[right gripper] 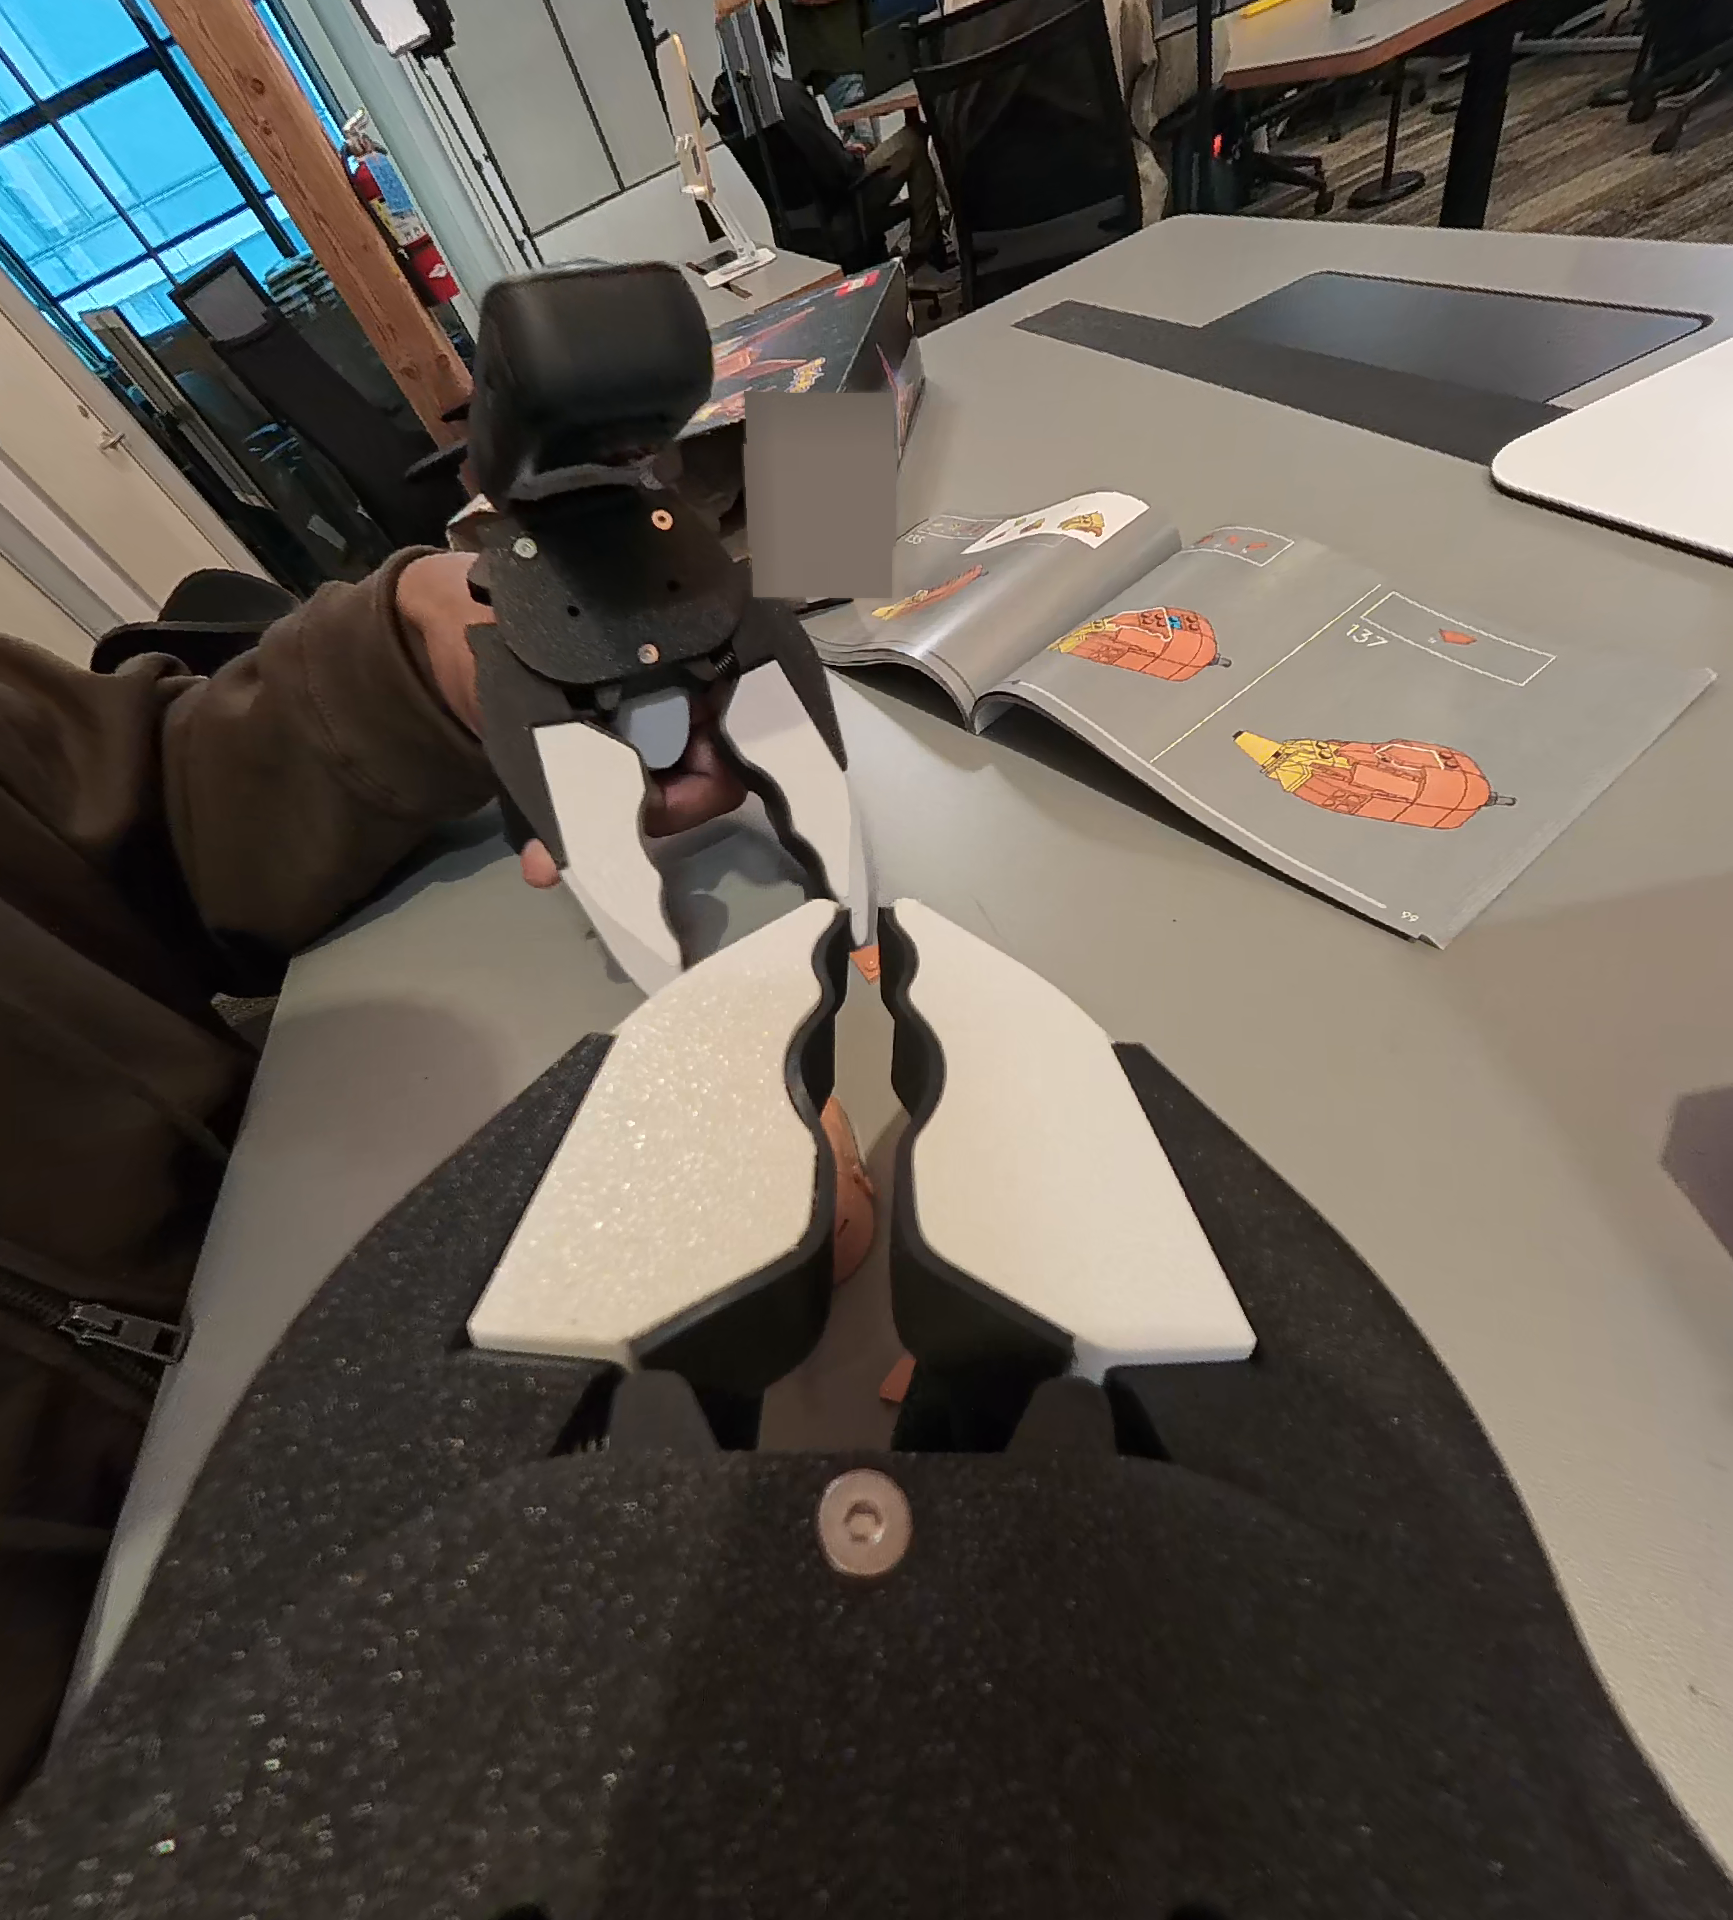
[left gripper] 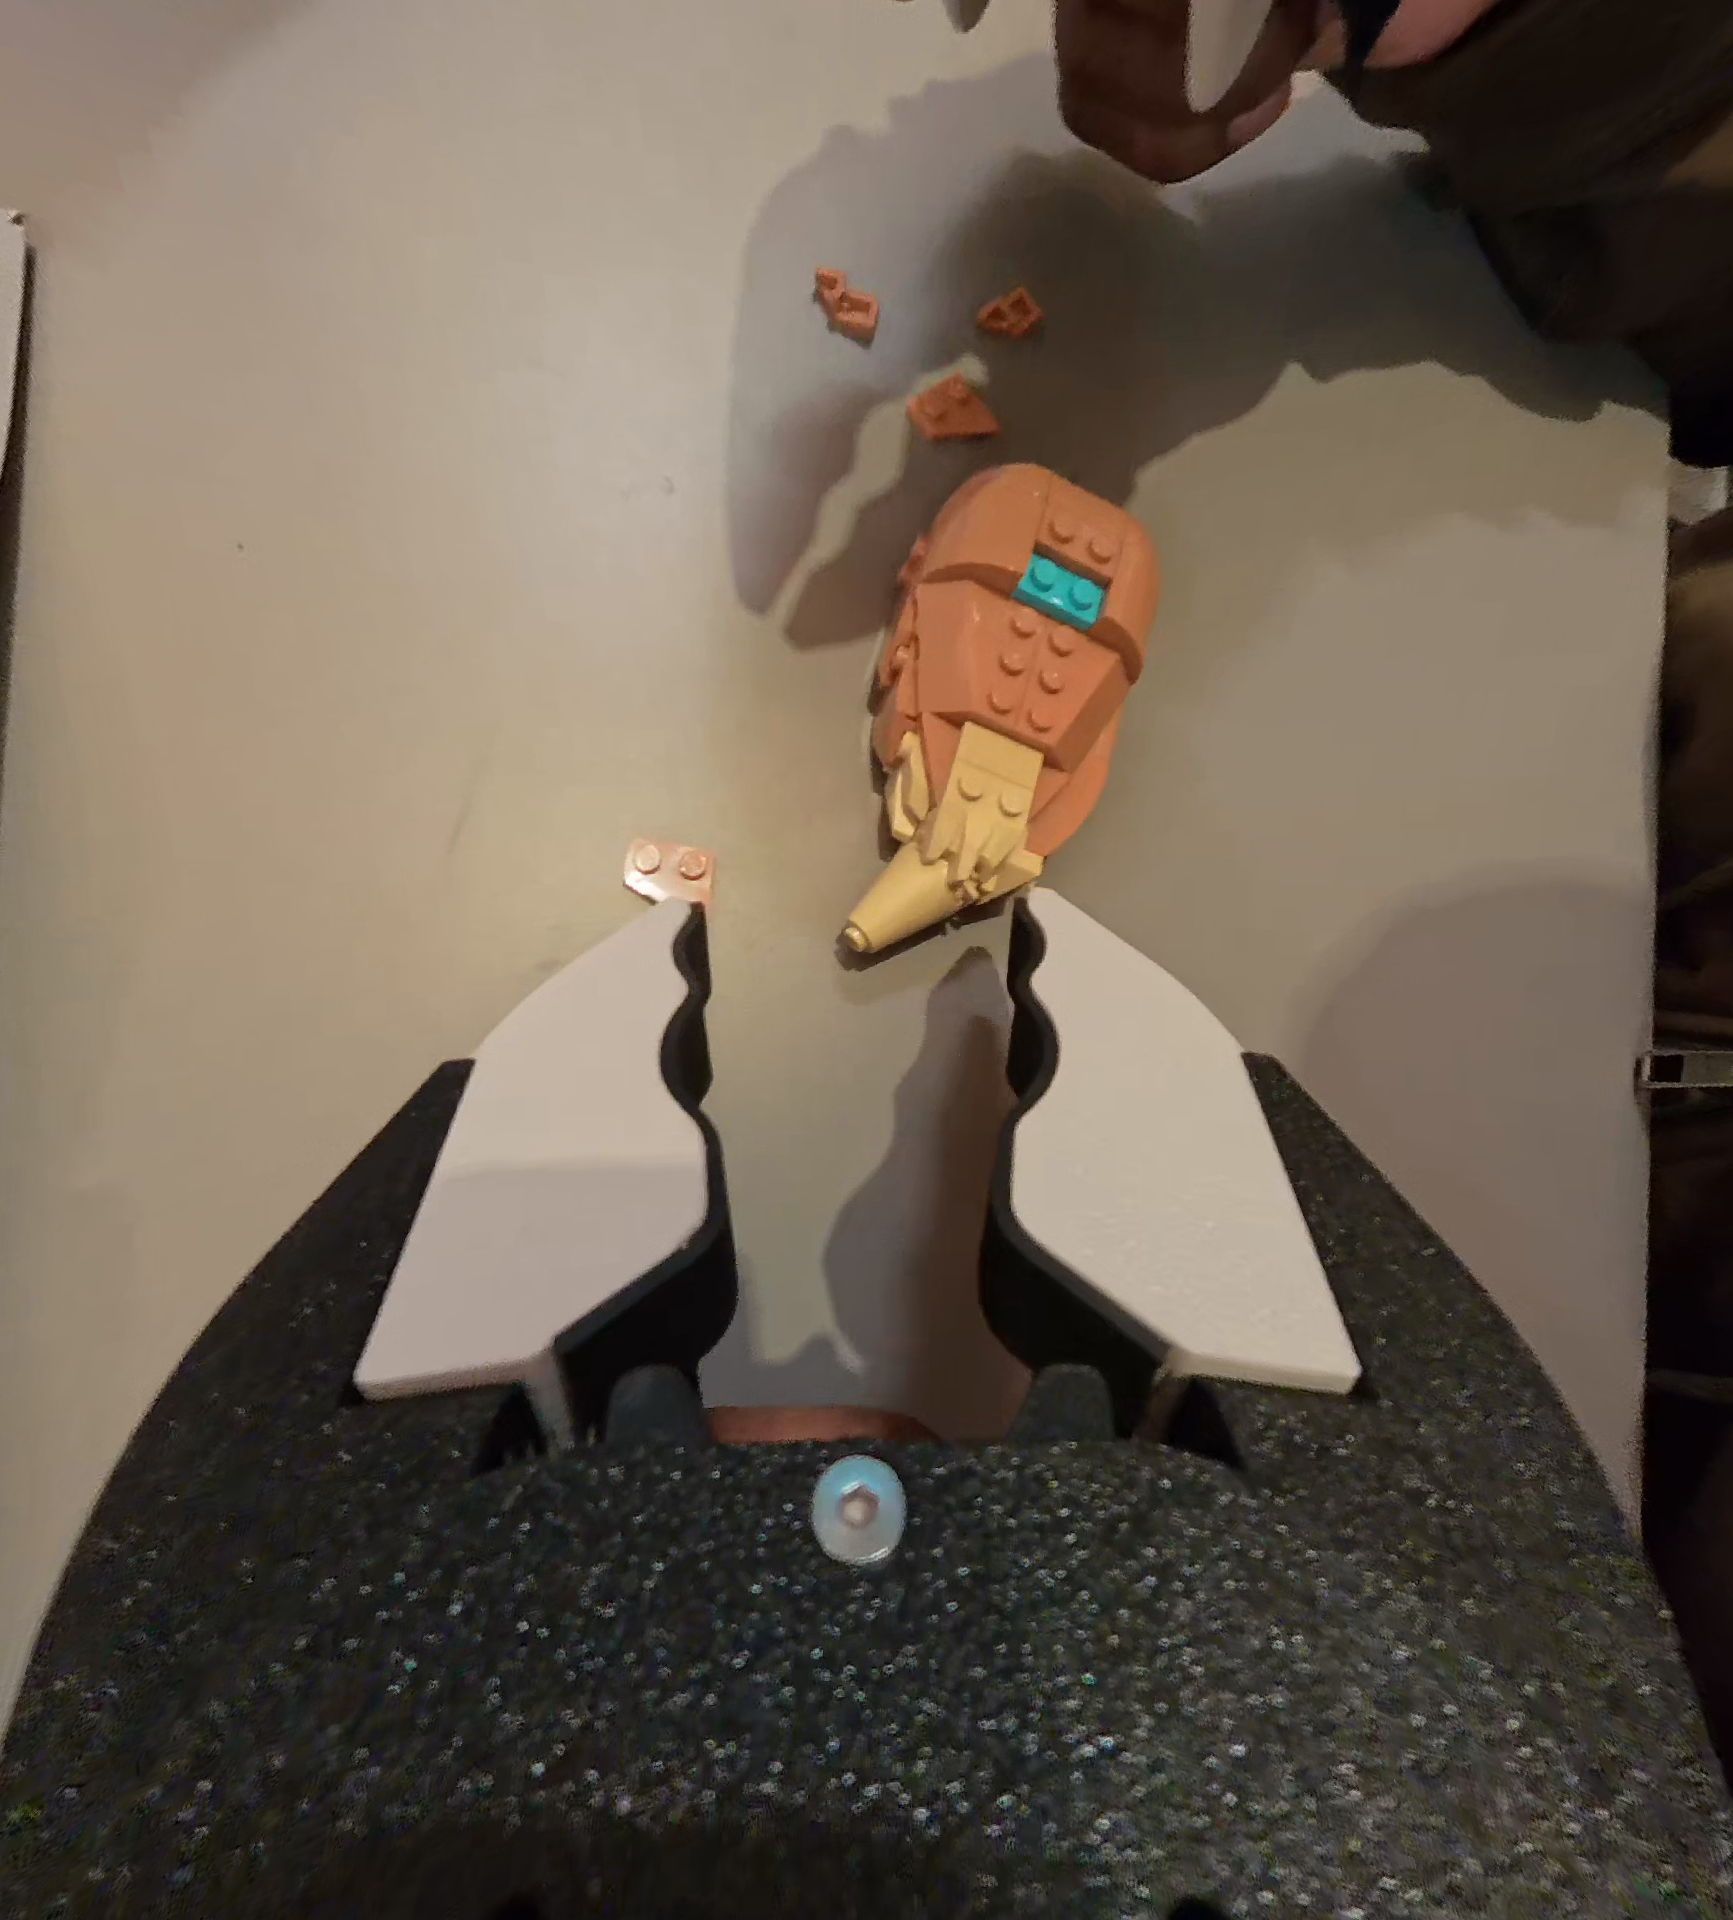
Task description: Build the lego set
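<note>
On the table, seen from the left wrist view, the lego model lies just ahead of the left gripper, nearer its right finger. A small plate lies just ahead of the left finger's tip, well left of the model. Beyond the model sit three loose pieces (two of them farther off, side by side). From the right wrist view, the instruction booklet lies open on the table, ahead and to the right of the right gripper, with a box behind it.
</note>
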`<state>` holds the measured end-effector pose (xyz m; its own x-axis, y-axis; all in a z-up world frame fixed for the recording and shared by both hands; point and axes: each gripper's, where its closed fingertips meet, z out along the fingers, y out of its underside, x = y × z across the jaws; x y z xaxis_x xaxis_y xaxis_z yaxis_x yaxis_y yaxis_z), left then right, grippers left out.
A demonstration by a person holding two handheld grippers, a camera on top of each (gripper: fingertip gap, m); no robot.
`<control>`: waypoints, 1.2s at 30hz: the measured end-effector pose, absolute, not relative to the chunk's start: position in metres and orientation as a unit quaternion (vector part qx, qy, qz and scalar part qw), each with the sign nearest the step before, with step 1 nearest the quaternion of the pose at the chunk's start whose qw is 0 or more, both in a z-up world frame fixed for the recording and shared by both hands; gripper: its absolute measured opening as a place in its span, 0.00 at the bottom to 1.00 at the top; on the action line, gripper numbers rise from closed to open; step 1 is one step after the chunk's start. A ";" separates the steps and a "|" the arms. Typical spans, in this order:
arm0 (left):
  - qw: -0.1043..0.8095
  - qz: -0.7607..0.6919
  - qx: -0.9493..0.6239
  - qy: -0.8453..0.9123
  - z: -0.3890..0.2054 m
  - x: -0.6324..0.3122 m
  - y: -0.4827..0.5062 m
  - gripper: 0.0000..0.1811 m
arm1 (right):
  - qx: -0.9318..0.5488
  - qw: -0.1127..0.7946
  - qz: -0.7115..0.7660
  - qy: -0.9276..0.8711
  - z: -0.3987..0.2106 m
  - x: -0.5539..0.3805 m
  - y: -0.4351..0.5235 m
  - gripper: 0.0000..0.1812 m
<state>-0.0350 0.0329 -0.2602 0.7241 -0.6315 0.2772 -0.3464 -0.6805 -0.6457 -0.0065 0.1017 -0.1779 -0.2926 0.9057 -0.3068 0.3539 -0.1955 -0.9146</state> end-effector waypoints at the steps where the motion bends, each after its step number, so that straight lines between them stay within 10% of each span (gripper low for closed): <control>1: 0.290 -0.254 -0.879 0.280 -0.258 -0.033 0.032 0.31 | -0.540 0.249 0.553 -0.583 -0.178 -0.006 0.102 0.03; 36: 0.369 -0.118 -0.810 0.440 -0.245 -0.071 0.058 0.28 | -0.536 0.246 0.558 -0.584 -0.179 -0.006 0.102 0.03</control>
<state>-0.0712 0.0584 -0.2454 0.5843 -0.8005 -0.1333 -0.6259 -0.3399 -0.7019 -0.0064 0.1016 -0.1793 -0.3052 0.8999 -0.3115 0.3517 -0.1974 -0.9150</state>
